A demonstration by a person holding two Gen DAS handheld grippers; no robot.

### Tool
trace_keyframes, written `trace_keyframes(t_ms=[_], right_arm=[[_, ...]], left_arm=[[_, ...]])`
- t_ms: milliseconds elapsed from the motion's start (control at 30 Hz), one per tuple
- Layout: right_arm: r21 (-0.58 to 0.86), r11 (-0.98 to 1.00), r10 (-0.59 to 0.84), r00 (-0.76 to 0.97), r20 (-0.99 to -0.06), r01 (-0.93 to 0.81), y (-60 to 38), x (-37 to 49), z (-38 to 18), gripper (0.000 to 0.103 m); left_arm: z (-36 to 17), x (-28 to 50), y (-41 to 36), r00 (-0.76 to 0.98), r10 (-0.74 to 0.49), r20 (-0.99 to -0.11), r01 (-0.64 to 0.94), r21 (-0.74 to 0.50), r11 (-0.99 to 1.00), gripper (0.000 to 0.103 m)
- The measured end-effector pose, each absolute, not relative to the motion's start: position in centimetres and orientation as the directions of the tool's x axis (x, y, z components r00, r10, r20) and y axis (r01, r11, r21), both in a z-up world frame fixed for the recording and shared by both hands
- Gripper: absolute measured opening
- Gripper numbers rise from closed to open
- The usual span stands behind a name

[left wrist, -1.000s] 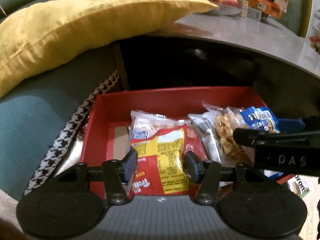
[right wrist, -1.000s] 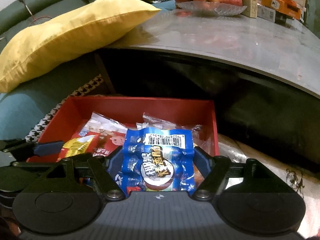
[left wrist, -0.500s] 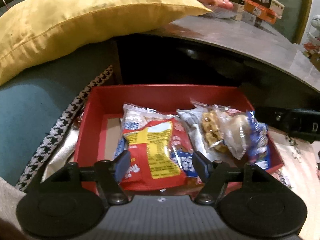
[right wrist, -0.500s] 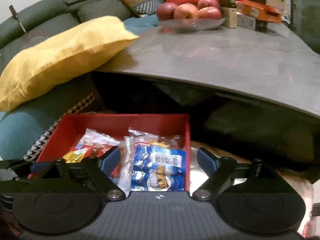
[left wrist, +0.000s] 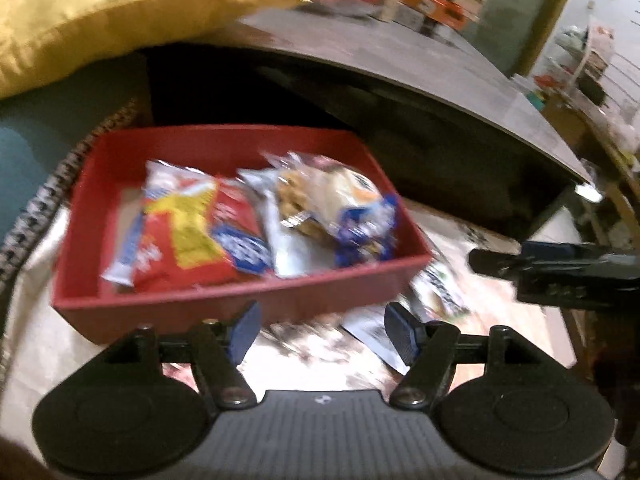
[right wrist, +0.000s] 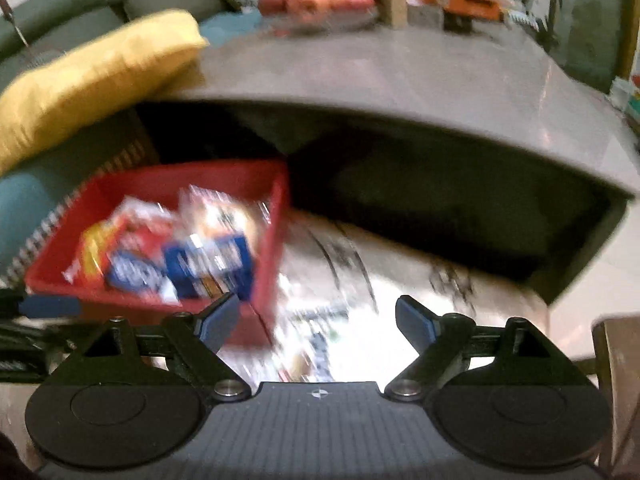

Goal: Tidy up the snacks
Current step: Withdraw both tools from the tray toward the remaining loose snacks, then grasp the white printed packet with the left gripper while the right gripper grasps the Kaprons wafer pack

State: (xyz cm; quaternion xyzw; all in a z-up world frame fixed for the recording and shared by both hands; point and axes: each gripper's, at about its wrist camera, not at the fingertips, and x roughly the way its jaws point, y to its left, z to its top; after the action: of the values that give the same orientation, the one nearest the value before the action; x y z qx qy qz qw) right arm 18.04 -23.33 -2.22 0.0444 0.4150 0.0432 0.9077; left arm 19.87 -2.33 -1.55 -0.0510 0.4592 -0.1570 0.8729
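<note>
A grey table [right wrist: 400,80] overhangs the pale floor cloth [left wrist: 320,348] where the red box [left wrist: 224,304] sits full of snack packets [left wrist: 328,208]. The left gripper [left wrist: 322,330] and right gripper [right wrist: 316,320], jaws just opened, gape empty beside the box.

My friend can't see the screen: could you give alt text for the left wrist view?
A red box full of snack packets sits beyond the open, empty left claw. More packets lie loose on the floor beside it.
</note>
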Motion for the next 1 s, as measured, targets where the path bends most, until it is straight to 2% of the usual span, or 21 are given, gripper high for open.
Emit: trace_keyframes(t_ms=[200,333,500,600,633,767,833,1000], right_arm=[[0.150,0.989,0.126,0.592,-0.796,-0.009,-24.3,19.6,-5.4,0.089],[0.094,0.994,0.106,0.550,-0.829,-0.050,-22.5,21.1,-7.6,0.089],[0.025,0.996,0.069,0.537,-0.841,-0.090,-21.5,21.3,-9.0,0.080],[0.085,0.992,0.120,0.522,-0.844,-0.092,-22.2,21.4,-8.9,0.062],[0.122,0.988,0.151,0.512,-0.845,-0.090,-22.6,21.5,-8.8,0.062],[0.093,0.992,0.123,0.496,-0.860,-0.086,-24.1,20.8,-8.5,0.062],[0.096,0.993,0.118,0.494,-0.861,-0.070,-25.5,20.1,-8.4,0.062],[0.141,0.990,0.123,0.507,-0.853,-0.003,-29.3,19.0,-7.9,0.062]], left_arm=[[-3.0,20.2,-3.9,0.454,-0.397,-0.797,0.208,-0.339,0.918,0.062],[-4.1,20.2,-4.6,0.416,-0.401,-0.816,0.187,-0.355,0.916,0.062],[-4.9,20.5,-5.2,0.391,-0.424,-0.817,0.136,-0.405,0.904,0.062],[-5.3,20.6,-6.1,0.398,-0.424,-0.813,0.107,-0.418,0.902,0.063],[-5.4,20.5,-6.5,0.400,-0.419,-0.816,0.104,-0.413,0.905,0.063],[-6.1,20.4,-8.0,0.399,-0.421,-0.815,0.053,-0.438,0.897,0.064],[-6.4,20.6,-9.3,0.419,-0.381,-0.824,0.026,-0.409,0.912,0.064],[-7.5,21.3,-12.5,0.444,-0.201,-0.873,-0.039,-0.243,0.969,0.064]])
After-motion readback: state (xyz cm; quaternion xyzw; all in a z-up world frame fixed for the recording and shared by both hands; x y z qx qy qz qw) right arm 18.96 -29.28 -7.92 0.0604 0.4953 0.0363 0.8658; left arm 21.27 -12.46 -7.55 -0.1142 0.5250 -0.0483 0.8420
